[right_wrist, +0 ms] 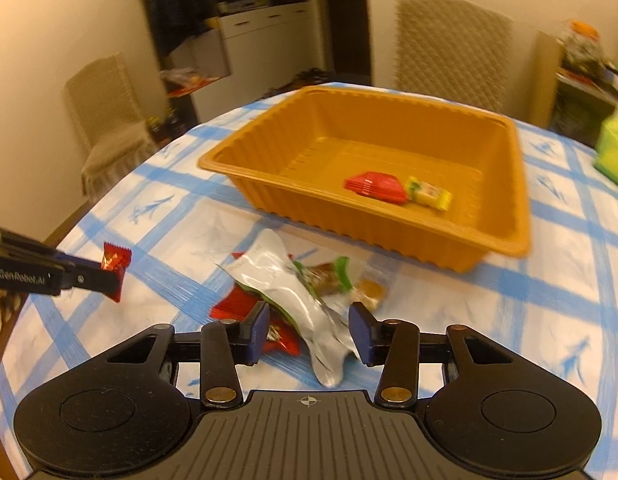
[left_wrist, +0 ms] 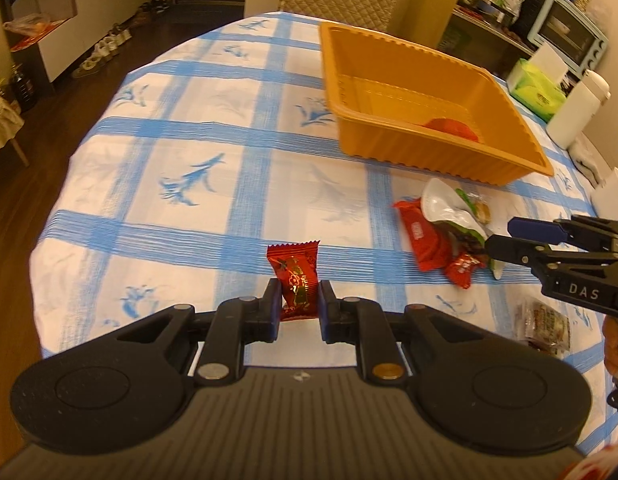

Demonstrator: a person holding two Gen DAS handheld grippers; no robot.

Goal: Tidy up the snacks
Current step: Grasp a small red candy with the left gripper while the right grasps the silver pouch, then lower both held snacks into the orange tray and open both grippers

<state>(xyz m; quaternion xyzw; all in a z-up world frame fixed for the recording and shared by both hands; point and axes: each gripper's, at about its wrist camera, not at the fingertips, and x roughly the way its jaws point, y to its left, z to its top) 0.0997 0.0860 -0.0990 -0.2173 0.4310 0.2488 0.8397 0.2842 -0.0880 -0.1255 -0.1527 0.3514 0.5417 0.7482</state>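
Note:
My left gripper (left_wrist: 299, 300) is shut on a small red candy packet (left_wrist: 295, 280) and holds it above the blue-checked tablecloth; it also shows in the right wrist view (right_wrist: 116, 268). My right gripper (right_wrist: 309, 332) is open, its jaws either side of a silver packet (right_wrist: 297, 300) on a pile of snacks (left_wrist: 441, 228). The orange tray (right_wrist: 505, 208) stands beyond the pile and holds a red packet (right_wrist: 375, 186) and a yellow packet (right_wrist: 429, 194). In the left wrist view the right gripper (left_wrist: 499, 236) reaches in from the right.
A brown-wrapped snack (left_wrist: 545, 326) lies near the table's front right. A green tissue box (left_wrist: 539, 88) and a white bottle (left_wrist: 577, 110) stand at the far right. Chairs (right_wrist: 453, 48) stand around the table. A toaster oven (left_wrist: 569, 36) sits on a side shelf.

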